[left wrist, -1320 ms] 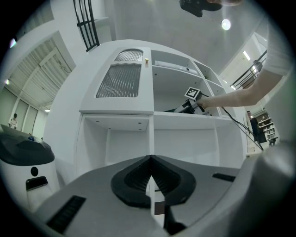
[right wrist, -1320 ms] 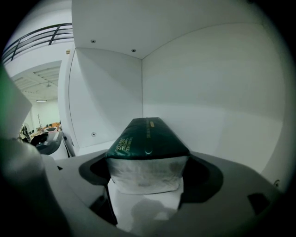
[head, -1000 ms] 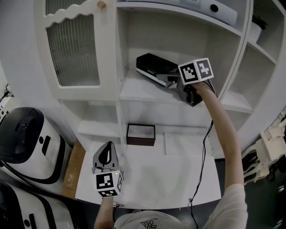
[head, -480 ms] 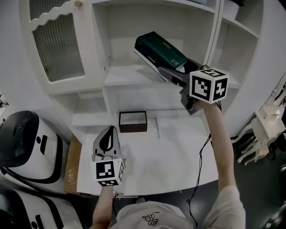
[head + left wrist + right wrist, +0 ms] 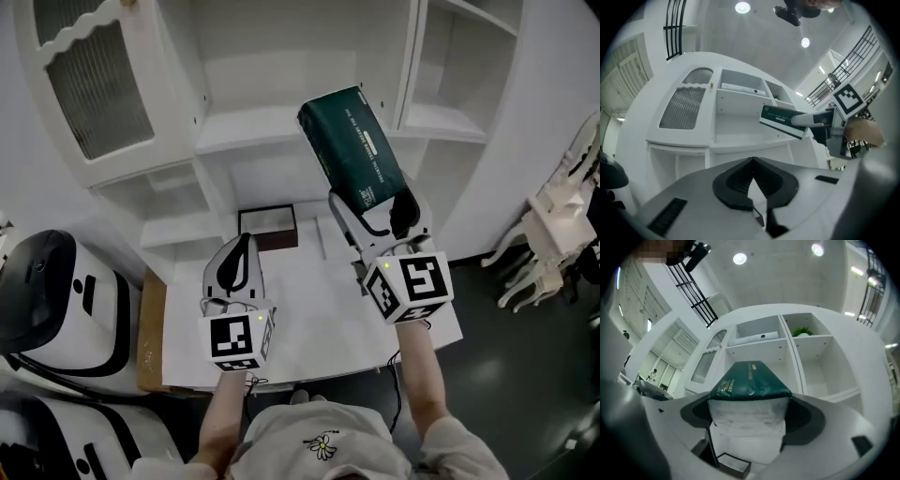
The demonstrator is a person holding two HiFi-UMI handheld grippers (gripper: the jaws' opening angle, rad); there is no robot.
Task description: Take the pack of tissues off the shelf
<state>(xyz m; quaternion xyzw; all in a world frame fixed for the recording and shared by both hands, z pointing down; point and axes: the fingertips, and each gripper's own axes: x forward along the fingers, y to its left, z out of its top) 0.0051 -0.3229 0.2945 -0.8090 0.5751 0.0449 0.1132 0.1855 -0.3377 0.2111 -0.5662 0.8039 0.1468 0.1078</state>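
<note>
Tissue pack [image 5: 354, 150] hangs clear of the shelf [image 5: 253, 127], clamped by your right gripper [image 5: 375, 204]; left gripper [image 5: 240, 244] jaws together. Next, lower it gently.

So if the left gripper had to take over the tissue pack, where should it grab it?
Probably the free upper half of the tissue pack, pinched across its thin dimension, coming from its left side. The right gripper is shut on the lower end, leaving that half clear. The left gripper, now shut, must open first.
</note>
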